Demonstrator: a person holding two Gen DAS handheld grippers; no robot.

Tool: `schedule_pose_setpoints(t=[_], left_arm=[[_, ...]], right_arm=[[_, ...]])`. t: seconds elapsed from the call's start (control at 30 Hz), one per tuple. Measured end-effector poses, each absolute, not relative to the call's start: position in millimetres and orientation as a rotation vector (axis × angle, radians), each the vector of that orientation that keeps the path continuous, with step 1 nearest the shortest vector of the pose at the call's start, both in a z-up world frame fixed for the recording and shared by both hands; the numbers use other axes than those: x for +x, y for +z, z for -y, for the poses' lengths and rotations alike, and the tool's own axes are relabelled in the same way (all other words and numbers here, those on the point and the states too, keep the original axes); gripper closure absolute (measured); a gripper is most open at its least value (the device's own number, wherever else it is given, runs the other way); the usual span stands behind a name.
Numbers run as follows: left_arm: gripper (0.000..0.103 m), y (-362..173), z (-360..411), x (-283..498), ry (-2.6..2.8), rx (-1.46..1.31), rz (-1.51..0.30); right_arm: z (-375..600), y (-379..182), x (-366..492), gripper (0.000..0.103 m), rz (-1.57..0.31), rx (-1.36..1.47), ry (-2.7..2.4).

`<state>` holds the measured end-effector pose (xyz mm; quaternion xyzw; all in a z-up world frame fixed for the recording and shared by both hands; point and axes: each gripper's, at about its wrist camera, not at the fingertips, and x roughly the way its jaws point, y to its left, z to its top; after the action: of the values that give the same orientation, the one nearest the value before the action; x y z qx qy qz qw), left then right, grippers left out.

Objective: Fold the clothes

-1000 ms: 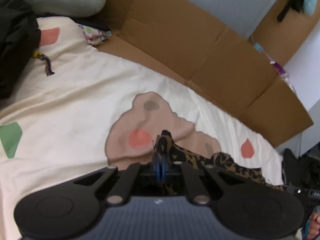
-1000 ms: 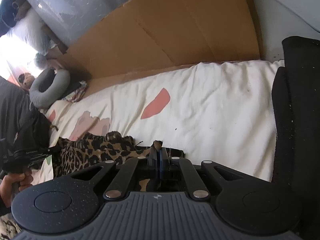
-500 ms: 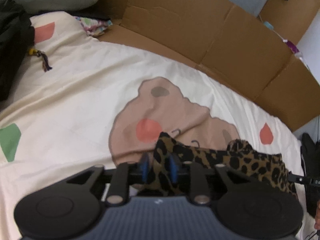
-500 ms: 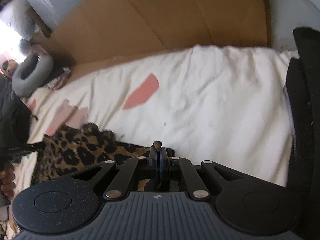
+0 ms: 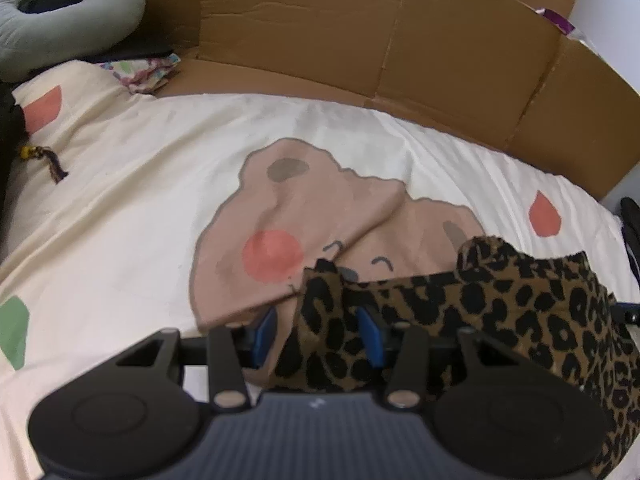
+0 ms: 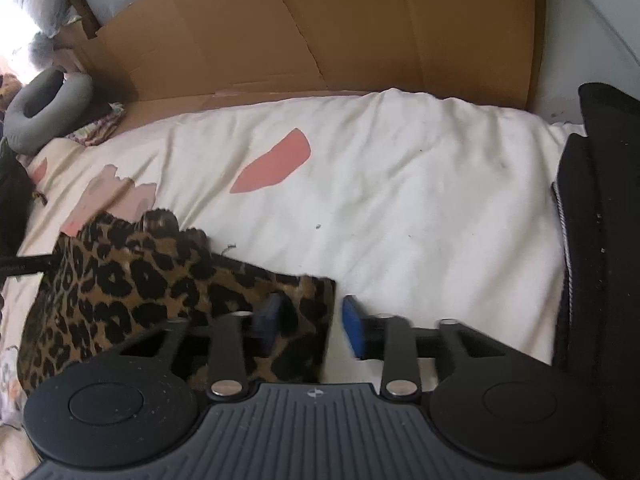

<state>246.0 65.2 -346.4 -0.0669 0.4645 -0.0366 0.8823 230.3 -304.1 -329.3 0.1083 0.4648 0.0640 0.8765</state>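
Leopard-print garment [image 5: 500, 312] lies bunched on the bed sheet [image 5: 132, 208], toward the bed's near edge, overlapping the lower part of the sheet's printed bear face [image 5: 304, 216]. In the right wrist view the same cloth [image 6: 132, 288] spreads leftward from the gripper, one straight hem ending just between the blue pads.

Left gripper [image 5: 318, 336]: jaws spread wide, a raised corner of the cloth standing loose between the pads, touched by neither as far as can be seen. Right gripper [image 6: 310, 324]: jaws likewise wide, the left pad over the cloth's edge, the right pad over bare sheet; nothing clamped.

Judgement: both ends of the garment sit free inside parted jaws. That fits a release after laying a fold down, and equally a pause just ahead of closing on the corners; the frames do not settle which. The cloth looks rumpled rather than squared, so more shaping seems due in either case.

Surroundings: flattened cardboard [image 5: 360, 40] lines the bed's far edge; a grey ring cushion [image 5: 60, 24] sits at the far left corner; dark fabric [image 6: 600, 220] lies along the right edge.
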Motion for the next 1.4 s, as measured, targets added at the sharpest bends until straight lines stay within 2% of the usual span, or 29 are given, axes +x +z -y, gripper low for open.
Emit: schedule_pose_setpoints(t=[0.27,0.33,0.37,0.4,0.43,0.47,0.5,0.57,1.0,1.4], left_arm=[[0.055,-350.7,-66.4,244.4,-0.092,-0.159,-0.994],[0.064,-350.1,-66.7,244.0,-0.085,-0.173,-0.997],[0.073,-349.1,-67.0,242.5,-0.083,-0.178,-0.994],[0.080,-347.6,-67.5,240.2,-0.081,-0.182,-0.988],[0.084,-346.2,-67.9,237.9,-0.079,-0.186,-0.983],[0.091,-344.7,-68.4,235.6,-0.078,-0.190,-0.977],[0.096,-343.2,-68.8,233.2,-0.076,-0.194,-0.972],[0.098,-340.3,-69.7,228.6,-0.073,-0.201,-0.960],[0.100,-305.6,-78.6,210.0,-0.045,-0.249,-0.830],[0.100,-299.9,-75.8,233.6,-0.054,-0.251,-0.802]], right_arm=[[302.8,-336.8,230.6,0.059,-0.971,0.235,0.148],[303.3,-337.5,230.8,0.061,-0.968,0.244,0.151],[302.7,-337.5,229.6,0.068,-0.964,0.242,0.158],[301.9,-337.5,229.0,0.069,-0.964,0.241,0.165],[301.1,-337.5,228.5,0.077,-0.964,0.240,0.171],[300.8,-337.7,228.5,0.084,-0.967,0.249,0.177],[300.7,-337.9,228.5,0.086,-0.970,0.259,0.183],[301.8,-336.3,226.8,0.096,-0.965,0.275,0.186],[313.7,-300.2,203.2,0.099,-0.826,0.295,0.183],[316.6,-298.4,216.9,0.099,-0.826,0.297,0.156]])
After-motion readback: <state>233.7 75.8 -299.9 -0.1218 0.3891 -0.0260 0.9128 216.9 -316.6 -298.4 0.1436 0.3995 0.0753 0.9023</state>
